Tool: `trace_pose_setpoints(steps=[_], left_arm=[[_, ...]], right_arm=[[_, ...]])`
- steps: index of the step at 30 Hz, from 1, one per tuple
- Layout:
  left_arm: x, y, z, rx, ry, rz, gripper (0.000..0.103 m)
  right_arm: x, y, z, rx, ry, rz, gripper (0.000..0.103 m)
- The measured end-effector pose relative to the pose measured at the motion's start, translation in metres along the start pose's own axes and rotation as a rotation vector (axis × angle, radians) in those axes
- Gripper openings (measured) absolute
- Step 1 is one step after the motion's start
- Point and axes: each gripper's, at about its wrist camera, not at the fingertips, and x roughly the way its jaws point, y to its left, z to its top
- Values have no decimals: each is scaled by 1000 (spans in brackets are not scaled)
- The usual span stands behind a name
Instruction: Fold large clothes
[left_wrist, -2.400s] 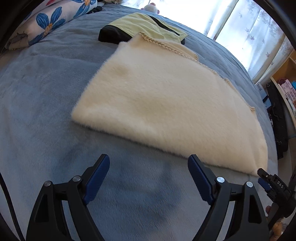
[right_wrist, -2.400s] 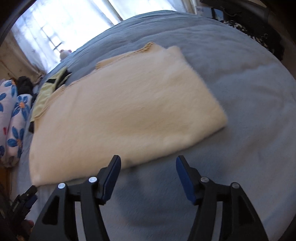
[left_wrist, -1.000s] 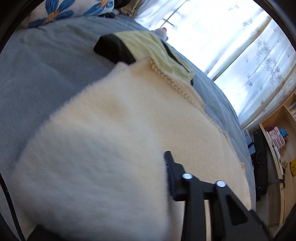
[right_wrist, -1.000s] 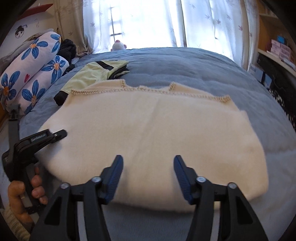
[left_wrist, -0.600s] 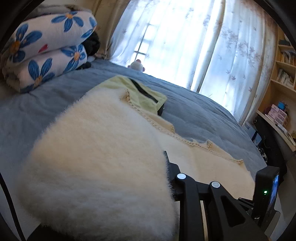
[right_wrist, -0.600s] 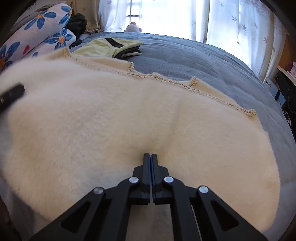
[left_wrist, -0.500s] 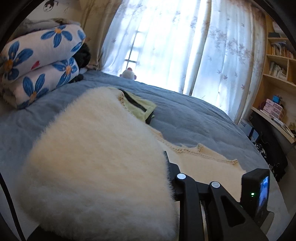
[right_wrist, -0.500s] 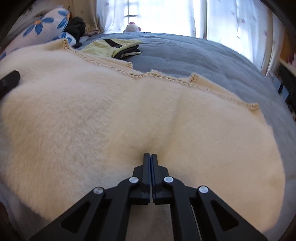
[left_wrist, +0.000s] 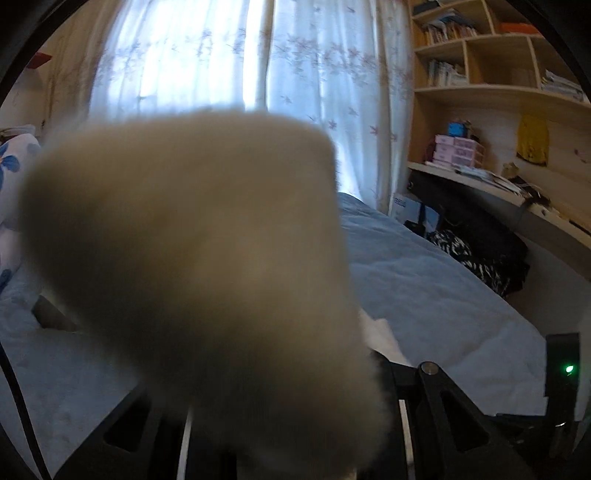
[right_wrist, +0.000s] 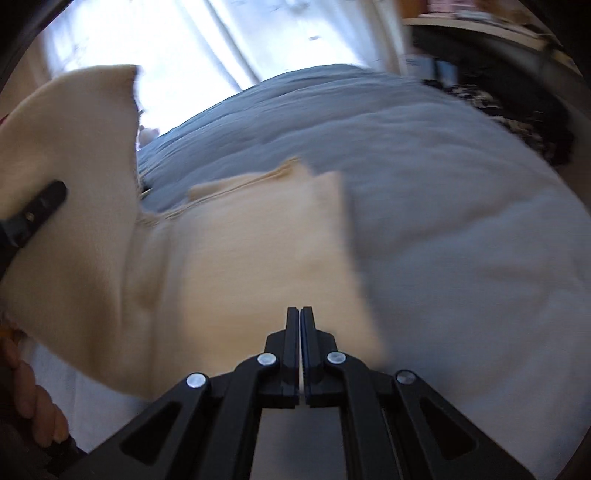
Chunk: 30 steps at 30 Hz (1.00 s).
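Right gripper (right_wrist: 302, 325): jaws clenched, pads pressed flat together on the near edge of the cream sweater (right_wrist: 258, 266). The fabric between the pads cannot be seen directly; it runs right up to the tips. View is motion-blurred.

Sweater: right part lies on the grey-blue bed (right_wrist: 461, 240); its far edge with knit trim is only faintly legible. Left part is lifted off the bed and stands up against the bright curtain (right_wrist: 192, 40).

Left gripper (right_wrist: 33, 210): from the right wrist view only one black finger shows, lying against the raised fabric; a hand (right_wrist: 33, 398) is cut off at the lower left edge. In the left wrist view the fleece (left_wrist: 192, 266) fills the centre, out of focus, and hides the fingertips entirely. Only the black arms (left_wrist: 436, 398) emerge beneath it. The fabric bunches where the tips would meet, so the jaws read as grasping it.

Right of the bed: shelves (left_wrist: 491, 48), desk (left_wrist: 480, 184), dark bags (left_wrist: 480, 254). A floral pillow (left_wrist: 11, 173) is cut off at left.
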Motion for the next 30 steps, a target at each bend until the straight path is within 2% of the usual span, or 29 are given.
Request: trace_pose_setpoints(steps=[4, 5, 6, 9, 10, 12, 14, 16, 17, 19, 22, 24, 27, 29, 30], left_arm=[[60, -54, -43, 59, 194, -101, 21], [81, -68, -62, 81, 284, -106, 21], [92, -77, -75, 101, 320, -88, 21], [88, -97, -91, 214, 255, -23, 23], [86, -98, -90, 226, 260, -20, 25], [84, -92, -84, 185, 299, -65, 37], [78, -81, -76, 134, 336, -138, 69], [65, -75, -69, 108, 348, -173, 85], [53, -71, -66, 97, 346, -188, 87], [34, -63, -62, 85, 342, -213, 87], [11, -43, -58, 57, 312, -163, 87], [-2, -25, -58, 39, 288, -68, 87], [-3, -2, -66, 40, 312, 28, 87], [4, 12, -81, 33, 367, 75, 87], [3, 15, -86, 20, 381, 71, 87]], right_arm=[[-12, -39, -7, 52, -2, -43, 3], [-12, -42, -7, 57, 1, -48, 3], [-11, -45, -9, 62, 6, -51, 3], [-9, -48, -10, 62, 9, -42, 3], [-10, -49, -11, 58, 10, -44, 3], [-10, -49, -12, 57, 18, -33, 3], [-9, -52, -11, 68, 23, -27, 3], [-10, -54, -11, 85, 25, -12, 11], [-12, -56, -11, 100, 28, 3, 15], [-15, -61, -8, 126, 23, 26, 32], [-29, -64, -3, 151, -3, 44, 37], [-39, -61, 3, 155, -15, 76, 38], [-57, -48, 18, 129, -31, 138, 39], [-65, -34, 28, 84, -46, 157, 45], [-69, -24, 35, 51, -56, 155, 52]])
